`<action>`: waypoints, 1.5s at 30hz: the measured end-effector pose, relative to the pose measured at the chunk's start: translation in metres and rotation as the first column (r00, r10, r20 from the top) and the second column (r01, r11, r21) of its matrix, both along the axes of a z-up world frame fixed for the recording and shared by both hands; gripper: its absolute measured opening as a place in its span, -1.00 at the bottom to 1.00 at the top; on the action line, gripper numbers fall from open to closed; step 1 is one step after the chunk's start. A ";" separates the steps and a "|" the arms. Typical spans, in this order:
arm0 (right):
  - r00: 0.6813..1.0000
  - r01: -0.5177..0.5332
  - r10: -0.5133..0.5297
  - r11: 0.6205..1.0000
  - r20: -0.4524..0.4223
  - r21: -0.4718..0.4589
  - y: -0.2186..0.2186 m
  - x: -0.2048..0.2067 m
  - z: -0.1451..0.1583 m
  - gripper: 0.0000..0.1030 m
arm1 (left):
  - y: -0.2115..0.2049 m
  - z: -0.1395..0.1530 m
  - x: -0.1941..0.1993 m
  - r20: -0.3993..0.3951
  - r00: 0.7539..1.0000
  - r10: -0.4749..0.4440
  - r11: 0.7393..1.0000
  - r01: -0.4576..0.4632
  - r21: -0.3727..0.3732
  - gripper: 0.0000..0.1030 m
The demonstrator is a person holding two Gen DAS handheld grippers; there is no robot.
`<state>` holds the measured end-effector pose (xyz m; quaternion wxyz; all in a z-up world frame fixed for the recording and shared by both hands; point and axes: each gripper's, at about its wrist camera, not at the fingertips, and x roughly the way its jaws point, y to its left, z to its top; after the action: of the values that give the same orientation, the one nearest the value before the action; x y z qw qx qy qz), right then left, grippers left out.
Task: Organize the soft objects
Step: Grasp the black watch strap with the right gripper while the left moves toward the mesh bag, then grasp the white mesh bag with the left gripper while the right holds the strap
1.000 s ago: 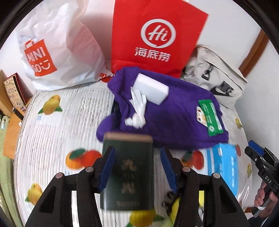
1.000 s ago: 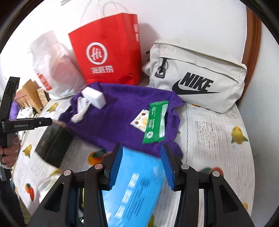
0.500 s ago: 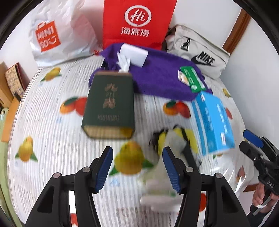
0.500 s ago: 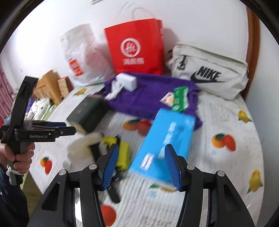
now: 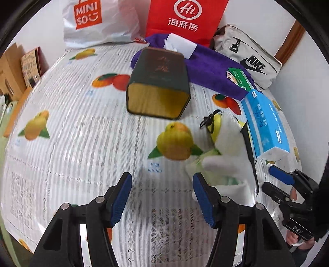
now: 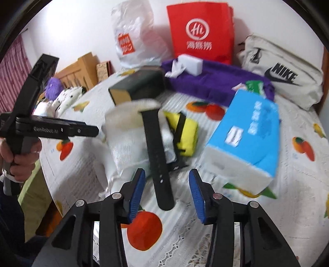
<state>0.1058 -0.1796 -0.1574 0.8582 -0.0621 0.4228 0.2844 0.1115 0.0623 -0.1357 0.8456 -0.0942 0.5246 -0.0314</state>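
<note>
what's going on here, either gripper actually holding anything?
No. A person holds a gripper in each hand over a round table with a fruit-print cloth. The left gripper is opening above bare cloth, nothing between its fingers. The right gripper is closing, with the end of a black strap between its fingers but not pinched. That strap runs over a white soft bundle beside a yellow pouch. A green box and a blue tissue pack lie loose nearby.

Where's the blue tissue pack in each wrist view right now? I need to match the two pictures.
Left wrist: blue tissue pack lies at the right edge, beyond the white plush.
Right wrist: blue tissue pack sits right of centre, beside the yellow pouch.
Shared landmark: red bag against the back wall.
</note>
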 end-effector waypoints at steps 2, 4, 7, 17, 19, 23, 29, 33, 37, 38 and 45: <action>1.000 -0.010 0.010 1.000 -0.009 -0.008 0.003 0.000 -0.007 -0.15 | 0.003 -0.003 -0.004 -0.001 1.000 0.010 1.000 -0.010 -0.004 0.15; 1.000 -0.021 0.021 1.000 -0.014 -0.016 0.006 0.002 -0.013 -0.15 | 0.005 -0.005 -0.006 0.005 1.000 0.018 1.000 -0.018 -0.013 0.15; 0.998 -0.046 0.045 0.999 -0.038 -0.030 0.015 0.007 -0.021 -0.15 | 0.008 -0.007 -0.010 0.004 1.000 0.026 0.999 -0.025 -0.025 0.15; 0.999 -0.045 0.045 0.999 -0.008 0.008 0.005 0.004 -0.013 -0.61 | 0.004 -0.010 -0.012 0.016 1.000 0.015 0.999 -0.014 -0.049 0.15; 1.000 -0.021 0.021 1.000 0.003 0.009 -0.004 -0.004 -0.008 -0.61 | 0.001 -0.007 -0.013 0.031 1.000 -0.004 0.998 0.005 -0.056 0.15; 1.000 0.023 -0.023 1.000 0.020 0.007 -0.017 -0.017 -0.002 -0.61 | -0.010 0.000 -0.019 0.062 0.997 -0.039 0.997 0.043 -0.064 0.15; 0.996 0.087 -0.087 0.996 0.033 -0.003 -0.038 -0.037 0.002 -0.61 | -0.027 0.018 -0.026 0.119 0.988 -0.098 0.994 0.102 -0.032 0.22; 0.993 0.112 -0.111 0.994 0.036 0.000 -0.049 -0.046 0.003 -0.61 | -0.033 0.030 -0.026 0.157 0.980 -0.120 0.993 0.116 0.031 0.34; 0.990 0.137 -0.137 0.991 0.032 0.010 -0.059 -0.050 0.003 -0.61 | -0.028 0.035 -0.025 0.164 0.981 -0.104 0.995 0.104 0.010 0.37; 0.989 0.142 -0.143 0.990 0.034 0.011 -0.061 -0.051 0.003 -0.61 | -0.029 0.037 -0.025 0.167 0.980 -0.109 0.994 0.108 0.016 0.37; 0.986 0.162 -0.162 0.987 0.030 0.012 -0.069 -0.052 0.002 -0.61 | -0.030 0.049 -0.027 0.214 0.972 -0.097 0.995 0.089 0.048 0.37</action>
<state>0.0537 -0.2483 -0.1556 0.8852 -0.0276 0.4118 0.2147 0.0845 0.0324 -0.0862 0.8967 -0.0494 0.4340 -0.0710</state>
